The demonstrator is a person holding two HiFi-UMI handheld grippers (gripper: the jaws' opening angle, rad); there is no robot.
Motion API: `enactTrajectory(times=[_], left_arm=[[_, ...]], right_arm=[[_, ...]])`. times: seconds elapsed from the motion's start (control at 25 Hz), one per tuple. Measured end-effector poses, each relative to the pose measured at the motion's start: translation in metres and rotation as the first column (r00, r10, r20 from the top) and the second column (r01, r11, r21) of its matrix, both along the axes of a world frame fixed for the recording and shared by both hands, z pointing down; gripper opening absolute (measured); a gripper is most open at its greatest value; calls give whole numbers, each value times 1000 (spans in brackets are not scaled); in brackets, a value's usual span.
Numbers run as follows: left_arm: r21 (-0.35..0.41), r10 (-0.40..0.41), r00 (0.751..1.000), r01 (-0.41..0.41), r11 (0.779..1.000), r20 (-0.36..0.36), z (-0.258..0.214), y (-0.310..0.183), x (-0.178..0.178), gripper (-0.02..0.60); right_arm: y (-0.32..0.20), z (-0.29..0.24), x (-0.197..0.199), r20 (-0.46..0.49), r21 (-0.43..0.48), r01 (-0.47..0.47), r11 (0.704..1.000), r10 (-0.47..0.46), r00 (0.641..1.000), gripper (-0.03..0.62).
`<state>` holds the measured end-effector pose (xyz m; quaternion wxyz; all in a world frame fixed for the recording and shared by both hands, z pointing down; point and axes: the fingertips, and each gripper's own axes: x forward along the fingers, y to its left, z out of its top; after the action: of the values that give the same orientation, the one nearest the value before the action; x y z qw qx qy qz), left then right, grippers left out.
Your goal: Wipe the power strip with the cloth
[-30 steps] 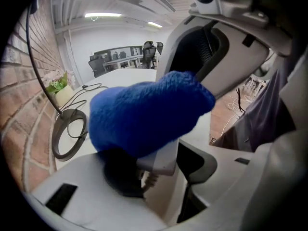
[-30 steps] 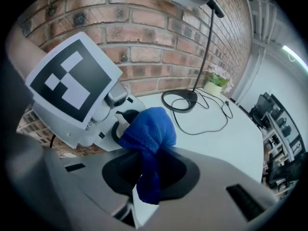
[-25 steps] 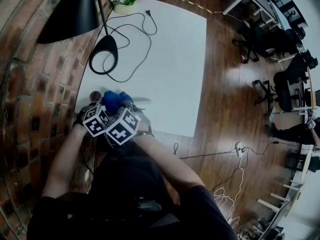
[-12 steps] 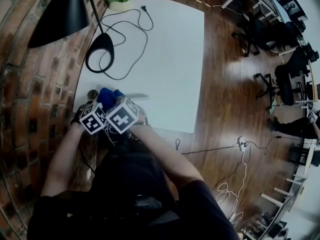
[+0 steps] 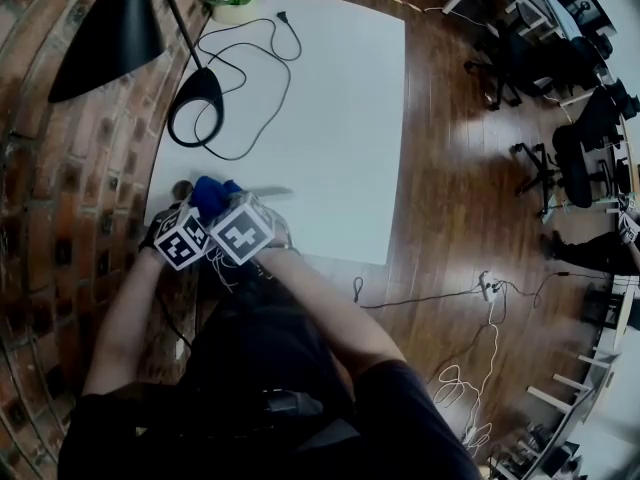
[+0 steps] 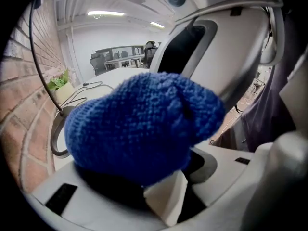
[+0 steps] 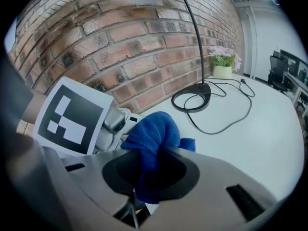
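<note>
Blue cloth (image 7: 155,134) between right hand-held gripper (image 7: 146,183) jaws

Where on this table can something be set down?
Free: the table's right half, from lamp cord to right edge. Crowded: far left, with lamp base, cord and flower pot; near-left corner, with cloth, left gripper and right gripper.

No legible text, brand, number or sign anywhere. Only black-and-white coded square patterns, on left cube (image 5: 181,238) and right cube (image 5: 243,236). No letters or digits in them.
</note>
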<state>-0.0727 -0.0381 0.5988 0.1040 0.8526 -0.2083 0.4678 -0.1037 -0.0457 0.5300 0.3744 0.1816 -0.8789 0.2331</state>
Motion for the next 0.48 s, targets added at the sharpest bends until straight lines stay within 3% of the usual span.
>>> enactTrajectory(times=[0.48], left_arm=[[-14,-3,1000,3,1000,14,-2,0,2,206]], right_arm=[[-1,2,6,27,-50,3,999,-2,1000,69]])
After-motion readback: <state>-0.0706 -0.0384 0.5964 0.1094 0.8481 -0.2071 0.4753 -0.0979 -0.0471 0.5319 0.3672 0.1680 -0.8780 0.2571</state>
